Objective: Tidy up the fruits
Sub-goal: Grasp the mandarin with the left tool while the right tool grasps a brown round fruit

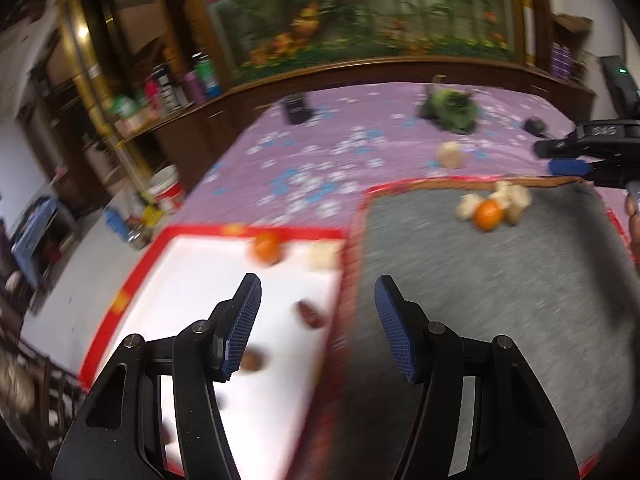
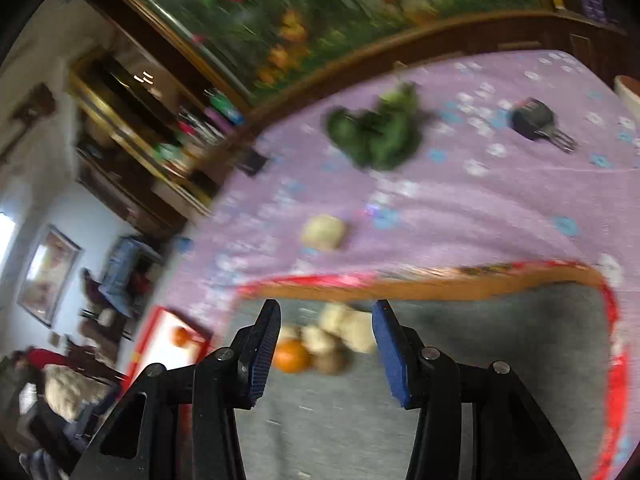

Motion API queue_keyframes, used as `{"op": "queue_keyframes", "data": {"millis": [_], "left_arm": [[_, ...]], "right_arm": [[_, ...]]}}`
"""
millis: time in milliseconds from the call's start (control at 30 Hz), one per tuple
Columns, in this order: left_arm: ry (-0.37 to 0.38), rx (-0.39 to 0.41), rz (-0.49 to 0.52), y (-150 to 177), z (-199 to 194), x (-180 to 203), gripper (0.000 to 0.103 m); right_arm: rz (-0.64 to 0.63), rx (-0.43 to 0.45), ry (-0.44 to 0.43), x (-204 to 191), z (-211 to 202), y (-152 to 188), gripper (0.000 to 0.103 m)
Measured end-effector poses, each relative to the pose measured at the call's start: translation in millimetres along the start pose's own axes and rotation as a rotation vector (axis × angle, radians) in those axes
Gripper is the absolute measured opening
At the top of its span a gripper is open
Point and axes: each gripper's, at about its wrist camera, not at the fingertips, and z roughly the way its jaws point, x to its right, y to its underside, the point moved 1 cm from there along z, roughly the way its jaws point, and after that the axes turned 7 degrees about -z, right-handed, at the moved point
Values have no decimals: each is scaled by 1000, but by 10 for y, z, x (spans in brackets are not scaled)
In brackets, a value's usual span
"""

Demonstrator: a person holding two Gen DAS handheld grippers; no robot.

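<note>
A white tray with a red rim (image 1: 192,264) lies on the bed and holds an orange (image 1: 267,246), a pale piece (image 1: 325,255) and brown fruits (image 1: 310,314). Beside it lies a grey tray with a red rim (image 1: 500,300) holding an orange (image 1: 487,214) among pale pieces (image 1: 512,196). My left gripper (image 1: 318,294) is open and empty over the edge between the trays. My right gripper (image 2: 326,322) is open and empty just above that pile: the orange (image 2: 291,356), pale pieces (image 2: 352,330) and a brown fruit (image 2: 329,362). The right gripper also shows at the left wrist view's right edge (image 1: 576,160).
A pale fruit (image 2: 323,233) lies alone on the purple flowered bedspread (image 2: 480,208). Further back lie a green leafy bunch (image 2: 376,132) and a black plug adapter (image 2: 538,120). A wooden headboard and shelves with bottles (image 1: 172,88) stand behind. A bucket (image 1: 166,188) stands on the floor to the left.
</note>
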Motion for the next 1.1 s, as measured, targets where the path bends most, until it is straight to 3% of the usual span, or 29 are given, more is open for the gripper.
{"op": "queue_keyframes", "data": {"millis": [233, 500, 767, 967, 1033, 1100], "left_arm": [[84, -55, 67, -121, 234, 605, 60], [62, -97, 44, -96, 383, 565, 60], [92, -103, 57, -34, 383, 602, 60], [111, -122, 59, -32, 394, 631, 60], [115, -115, 67, -57, 377, 648, 60], [111, -108, 78, -81, 370, 669, 60]], "right_arm": [[108, -83, -34, 209, 221, 85, 46], [124, -175, -179, 87, 295, 169, 46], [33, -207, -83, -112, 584, 252, 44], [-54, -260, -114, -262, 664, 318, 41], [-46, -269, -120, -261, 675, 334, 39], [-4, -291, -159, -205, 682, 342, 21]]}}
